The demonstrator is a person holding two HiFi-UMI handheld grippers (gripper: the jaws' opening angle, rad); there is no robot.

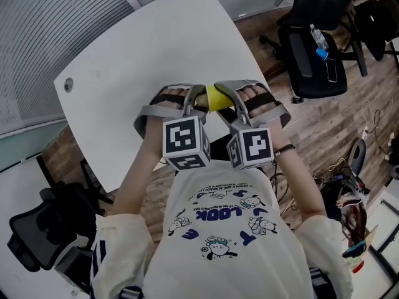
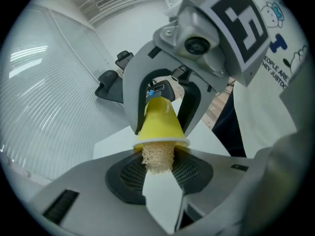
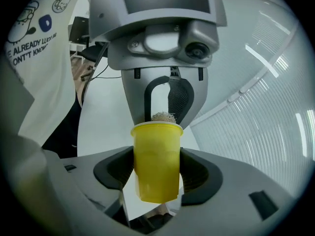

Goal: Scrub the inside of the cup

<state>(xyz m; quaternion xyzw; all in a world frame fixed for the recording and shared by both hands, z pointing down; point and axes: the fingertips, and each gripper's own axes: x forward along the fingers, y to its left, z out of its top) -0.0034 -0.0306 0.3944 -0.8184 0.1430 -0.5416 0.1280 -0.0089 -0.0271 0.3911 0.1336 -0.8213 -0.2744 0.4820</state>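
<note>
My right gripper (image 3: 157, 167) is shut on a yellow plastic cup (image 3: 156, 161), its pads pressing on both sides of the cup's wall. The cup's mouth points at my left gripper (image 3: 165, 95). My left gripper (image 2: 158, 165) is shut on a beige mesh sponge (image 2: 157, 156). The sponge's far end sits inside the mouth of the cup (image 2: 160, 122), and a tuft of the sponge (image 3: 163, 116) shows over the rim. In the head view the cup (image 1: 216, 97) lies sideways between the two grippers, above the near edge of the white table (image 1: 143, 48).
A black office chair (image 1: 312, 61) with a water bottle (image 1: 319, 41) on its seat stands to the right on the wooden floor. Another black chair (image 1: 43, 229) is at the lower left. Cables lie on the floor at the right.
</note>
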